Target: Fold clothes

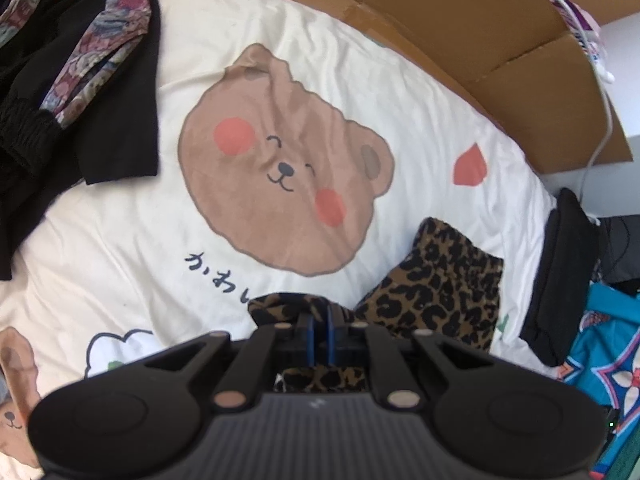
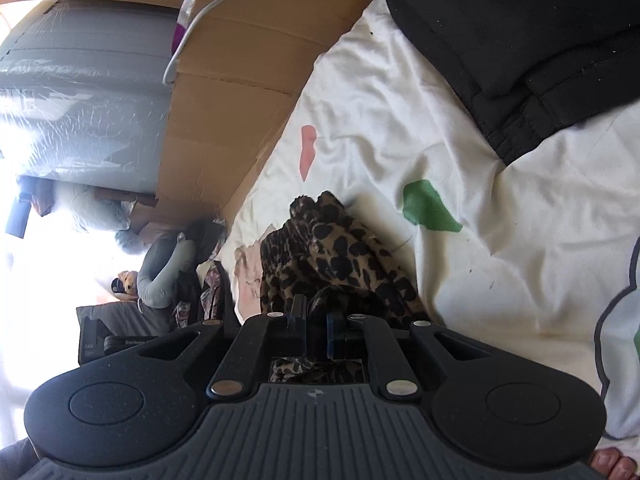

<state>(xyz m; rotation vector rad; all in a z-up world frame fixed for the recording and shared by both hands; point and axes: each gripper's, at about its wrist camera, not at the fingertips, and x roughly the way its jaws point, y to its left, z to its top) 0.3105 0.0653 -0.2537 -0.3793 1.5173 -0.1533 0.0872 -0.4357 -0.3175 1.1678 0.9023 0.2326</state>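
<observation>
Pinching a leopard-print garment (image 1: pixel 440 280) between nearly closed jaws, left gripper (image 1: pixel 319 320) and right gripper (image 2: pixel 316 330) each gripping its cloth, above the bed (image 1: pixel 360 80).

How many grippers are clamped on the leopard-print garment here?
2. The left gripper pinches one edge of the leopard-print garment; the right gripper pinches another. Both are shut on it.

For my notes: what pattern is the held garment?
Leopard print garment, brown and black; clearest in left wrist view.

Home bedroom: bear-print bedsheet (image 1: pixel 280 92), strewn clothes (image 1: pixel 100 92).
</observation>
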